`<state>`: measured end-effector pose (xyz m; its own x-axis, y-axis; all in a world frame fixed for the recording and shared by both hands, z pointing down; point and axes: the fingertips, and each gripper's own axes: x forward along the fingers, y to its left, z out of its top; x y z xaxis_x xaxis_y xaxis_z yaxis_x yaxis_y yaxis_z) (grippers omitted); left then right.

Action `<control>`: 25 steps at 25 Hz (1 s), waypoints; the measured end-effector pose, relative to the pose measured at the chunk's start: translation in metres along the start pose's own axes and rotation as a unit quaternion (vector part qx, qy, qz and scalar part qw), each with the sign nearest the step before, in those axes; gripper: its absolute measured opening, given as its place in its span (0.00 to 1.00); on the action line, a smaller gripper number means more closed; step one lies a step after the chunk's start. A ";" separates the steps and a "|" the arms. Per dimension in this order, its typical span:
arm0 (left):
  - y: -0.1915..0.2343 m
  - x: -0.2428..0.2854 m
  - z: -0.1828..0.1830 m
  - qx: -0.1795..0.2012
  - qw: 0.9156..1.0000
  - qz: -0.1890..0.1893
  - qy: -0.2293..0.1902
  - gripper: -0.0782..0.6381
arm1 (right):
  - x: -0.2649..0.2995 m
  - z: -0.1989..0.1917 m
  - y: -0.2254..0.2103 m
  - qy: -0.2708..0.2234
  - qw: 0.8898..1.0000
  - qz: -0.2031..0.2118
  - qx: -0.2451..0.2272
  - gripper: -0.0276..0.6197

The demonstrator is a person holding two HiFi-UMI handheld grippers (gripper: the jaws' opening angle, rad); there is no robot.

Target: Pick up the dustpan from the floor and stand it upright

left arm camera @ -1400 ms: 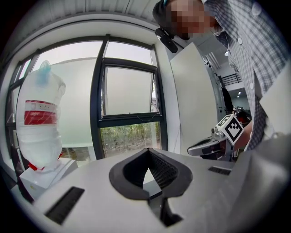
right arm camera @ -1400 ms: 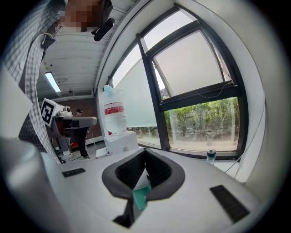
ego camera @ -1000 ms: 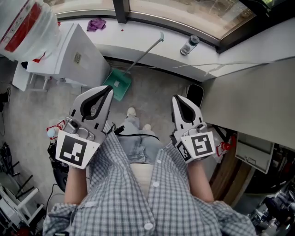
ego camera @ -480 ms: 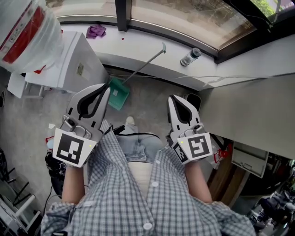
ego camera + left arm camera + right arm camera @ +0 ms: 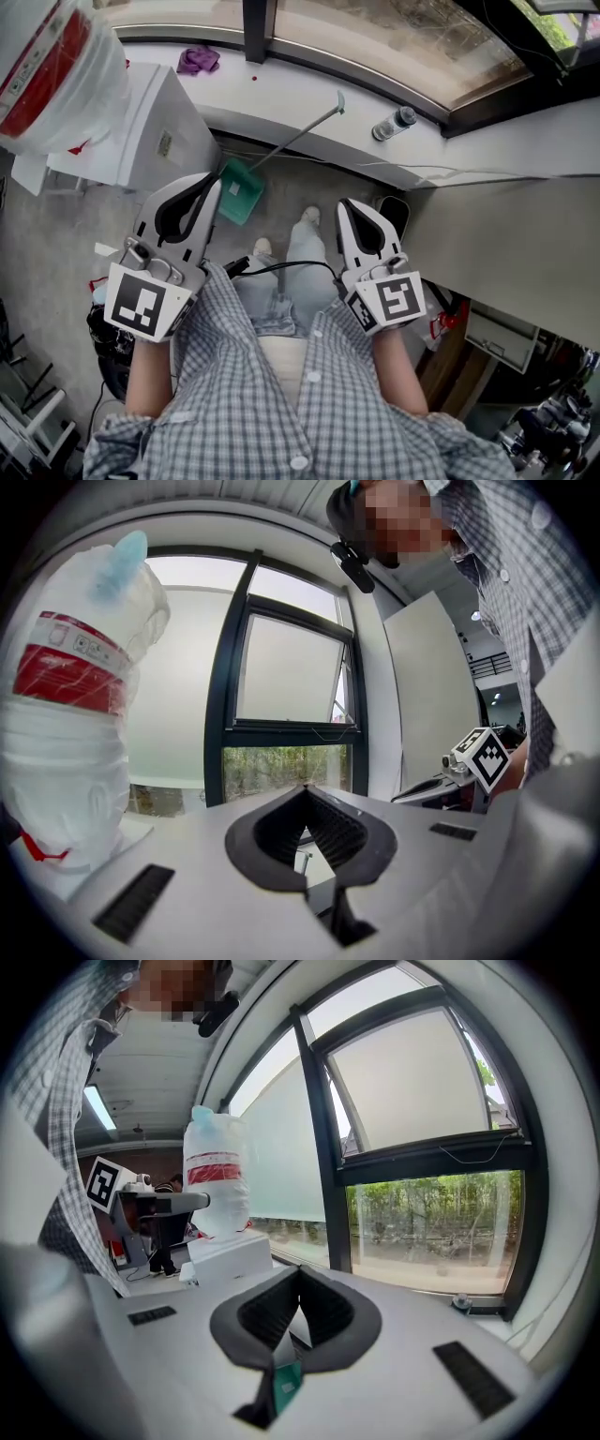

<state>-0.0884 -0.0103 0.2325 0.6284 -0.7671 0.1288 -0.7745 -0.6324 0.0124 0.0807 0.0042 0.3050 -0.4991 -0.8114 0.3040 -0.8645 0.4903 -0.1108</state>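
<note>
**Both tongs clenched and empty; dustpan on the floor ahead**

Head view: You hold your left tongs (image 5: 212, 182) and your right tongs (image 5: 348, 204) out in front of your checked shirt (image 5: 272, 403), well apart, one on either side of your legs. The green plastic dustpan (image 5: 240, 192) lies on the grey floor (image 5: 309, 183) just below the white window ledge (image 5: 281, 94). Its long grey handle (image 5: 300, 128) slants up so that the far end rests over the ledge. The tip of the left tongs overlaps the pan's left edge in this view, but it is higher up and not on the pan. A clear plastic bottle (image 5: 392, 123) and a crumpled purple cloth (image 5: 197, 61) lie on the ledge. At the left, a bundle wrapped in white plastic with a red band (image 5: 52, 66) stands on a white cabinet (image 5: 141, 122).

Left gripper view: Your left tongs are clenched, the tips meet, and nothing sits between the pads. Beyond them is the black-framed window (image 5: 232, 667), with the wrapped bundle at the left. Your right tongs show at the right edge.

Right gripper view: Your right tongs are clenched too, tips together and empty. A patch of the green dustpan shows through the gap beneath the pads, lower down and apart from them. Your left tongs show at the left, the bundle on its cabinet is beyond them, and the bottle is at the right on the ledge.
</note>
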 end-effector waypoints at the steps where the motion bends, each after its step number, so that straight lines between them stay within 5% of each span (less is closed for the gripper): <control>1: 0.001 0.002 -0.002 -0.001 1.000 0.003 0.003 0.12 | 0.004 -0.001 -0.002 0.002 1.000 0.004 0.001 0.05; 19: 0.044 0.078 -0.043 -0.041 0.993 0.091 0.059 0.12 | 0.125 -0.022 -0.089 0.062 0.994 0.087 -0.012 0.05; 25: 0.050 0.104 -0.079 -0.063 0.986 0.101 0.116 0.12 | 0.163 -0.049 -0.118 0.087 0.991 0.096 0.005 0.05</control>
<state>-0.0674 -0.1135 0.3247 0.4379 -0.8220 0.3641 -0.8944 -0.4394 0.0835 0.1043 -0.1711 0.4137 -0.6381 -0.6351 0.4353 -0.7549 0.6273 -0.1914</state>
